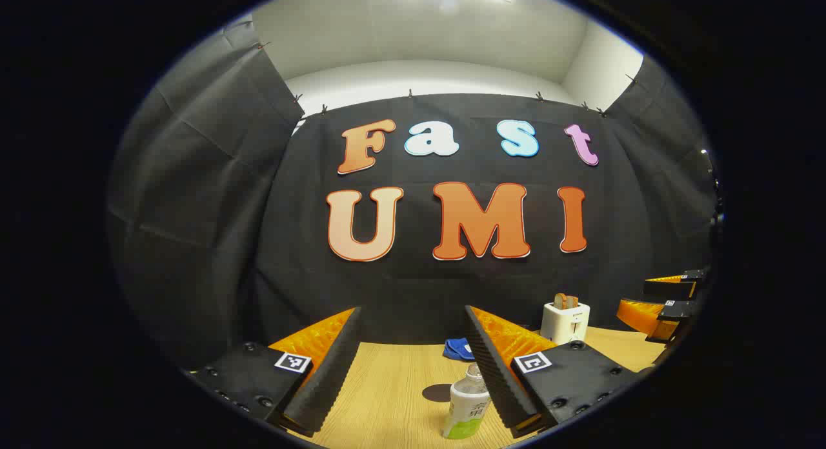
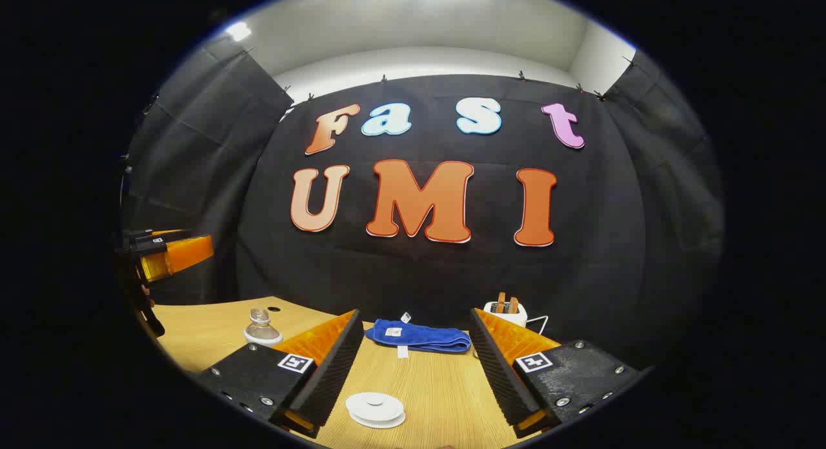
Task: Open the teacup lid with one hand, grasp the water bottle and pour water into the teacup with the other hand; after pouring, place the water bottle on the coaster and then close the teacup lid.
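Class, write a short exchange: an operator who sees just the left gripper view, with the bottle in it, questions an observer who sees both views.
Operator: I see the clear plastic water bottle with the white and green label. Where is the teacup?
Observer: A low white round lidded piece, likely the teacup, lies on the wooden table, near the open right gripper.
Operator: What lies beyond it?
Observer: A folded blue cloth with a small white tag, lying lengthwise.
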`<state>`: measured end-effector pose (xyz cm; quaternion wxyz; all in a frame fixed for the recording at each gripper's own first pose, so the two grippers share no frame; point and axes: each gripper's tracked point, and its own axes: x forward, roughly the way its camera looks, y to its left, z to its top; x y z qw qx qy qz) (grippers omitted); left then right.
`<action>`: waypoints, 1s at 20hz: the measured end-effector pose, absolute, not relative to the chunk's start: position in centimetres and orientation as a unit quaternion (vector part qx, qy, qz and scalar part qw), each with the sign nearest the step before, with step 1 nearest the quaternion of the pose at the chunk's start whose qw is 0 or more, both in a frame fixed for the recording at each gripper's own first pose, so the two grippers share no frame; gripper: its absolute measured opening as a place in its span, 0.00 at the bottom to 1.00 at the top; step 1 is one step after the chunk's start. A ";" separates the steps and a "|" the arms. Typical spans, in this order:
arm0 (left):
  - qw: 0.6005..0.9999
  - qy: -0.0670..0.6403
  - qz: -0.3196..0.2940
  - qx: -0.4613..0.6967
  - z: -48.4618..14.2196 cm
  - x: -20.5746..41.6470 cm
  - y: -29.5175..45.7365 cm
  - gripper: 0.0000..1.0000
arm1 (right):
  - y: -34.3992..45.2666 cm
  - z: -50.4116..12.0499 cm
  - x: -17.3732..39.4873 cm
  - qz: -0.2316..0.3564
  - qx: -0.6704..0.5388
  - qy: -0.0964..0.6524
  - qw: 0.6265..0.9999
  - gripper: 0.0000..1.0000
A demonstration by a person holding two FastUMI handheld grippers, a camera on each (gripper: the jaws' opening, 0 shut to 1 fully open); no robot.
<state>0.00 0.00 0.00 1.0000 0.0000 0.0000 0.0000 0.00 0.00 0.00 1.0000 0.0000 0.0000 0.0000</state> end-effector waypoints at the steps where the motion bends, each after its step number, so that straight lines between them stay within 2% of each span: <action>1: 1.000 0.000 -0.001 0.001 -0.1 0.1 -0.1 0.98 | 0.1 -0.1 0.0 0.000 0.000 0.001 1.000 0.98; 20: 1.000 0.001 -0.005 0.004 -0.4 -0.3 -0.4 0.97 | -0.3 -0.9 0.0 -0.004 0.000 0.013 1.000 0.98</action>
